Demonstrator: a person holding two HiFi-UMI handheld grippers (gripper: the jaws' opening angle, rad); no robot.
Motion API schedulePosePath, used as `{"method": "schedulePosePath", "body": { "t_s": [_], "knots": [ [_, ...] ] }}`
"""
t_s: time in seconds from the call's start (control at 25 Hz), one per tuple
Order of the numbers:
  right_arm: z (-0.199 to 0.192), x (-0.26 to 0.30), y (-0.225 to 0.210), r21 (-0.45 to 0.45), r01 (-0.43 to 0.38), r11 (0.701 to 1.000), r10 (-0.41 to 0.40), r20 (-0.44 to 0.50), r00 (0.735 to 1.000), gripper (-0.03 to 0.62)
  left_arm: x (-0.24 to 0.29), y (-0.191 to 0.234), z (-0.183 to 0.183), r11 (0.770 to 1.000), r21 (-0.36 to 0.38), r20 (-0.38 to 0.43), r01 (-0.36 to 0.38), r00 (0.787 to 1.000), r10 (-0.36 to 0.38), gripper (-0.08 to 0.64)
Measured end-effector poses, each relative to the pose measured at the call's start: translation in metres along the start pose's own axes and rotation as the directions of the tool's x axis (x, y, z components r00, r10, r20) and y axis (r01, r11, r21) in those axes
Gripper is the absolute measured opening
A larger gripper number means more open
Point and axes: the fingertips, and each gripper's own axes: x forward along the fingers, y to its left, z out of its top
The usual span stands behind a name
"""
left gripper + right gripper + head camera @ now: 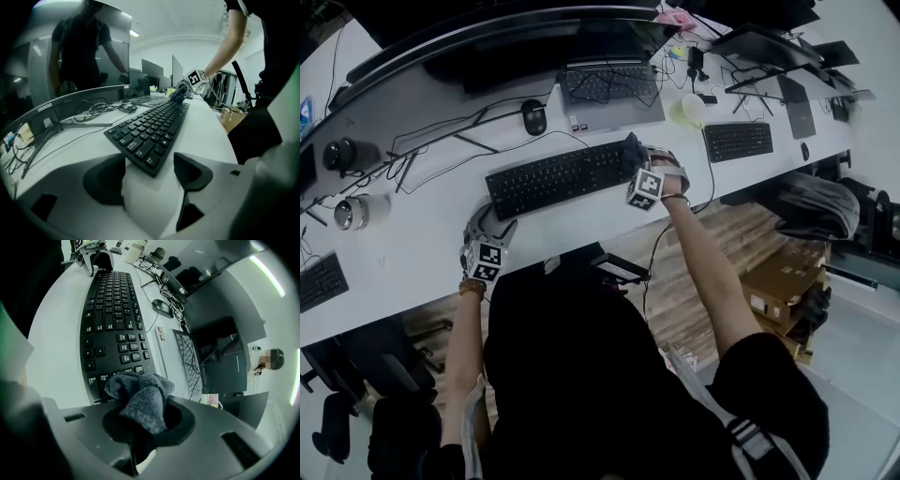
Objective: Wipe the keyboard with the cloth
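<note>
The black keyboard (558,175) lies slanted on the white desk (412,253). At its right end my right gripper (636,155) is shut on a dark grey cloth (140,397), and the bunched cloth rests on the end keys (110,319). The left gripper view shows that cloth (178,95) at the keyboard's far end. My left gripper (492,225) sits low on the desk at the keyboard's left front corner. Its jaws stand wide open, with the corner (150,161) just ahead of the gap (149,176) and neither pad touching it.
Behind the keyboard are a mouse (534,117), an open laptop (609,89), loose cables (441,136) and a wide curved monitor (487,47). A second keyboard (738,141) and a pale cup (692,110) lie to the right. The desk's front edge runs just below my left gripper.
</note>
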Motion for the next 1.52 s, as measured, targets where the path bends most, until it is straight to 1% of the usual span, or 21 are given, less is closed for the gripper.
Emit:
{"method": "schedulePosePath", "body": {
  "t_s": [0.28,0.64,1.0,1.52],
  "knots": [
    [0.013,-0.002,-0.001,-0.017,0.023,1.0,-0.023,0.005,1.0,0.044,0.0,0.0,0.0,1.0,-0.002,-0.003,-0.001,1.0,0.001,0.316],
    [0.042,-0.008,0.005,-0.056,0.003,0.998,-0.001,0.042,0.999,0.041,0.0,0.0,0.001,1.0,0.002,0.002,0.0,1.0,0.0,0.314],
    [0.048,-0.01,0.007,-0.069,0.001,0.998,0.002,0.038,0.999,0.041,-0.001,0.0,0.0,1.0,-0.005,0.0,0.01,1.0,-0.01,0.314],
    [0.088,-0.017,0.016,-0.103,0.003,0.995,0.008,0.103,0.995,0.041,-0.001,0.0,0.0,1.0,-0.003,0.003,0.016,1.0,-0.016,0.314]
  ]
}}
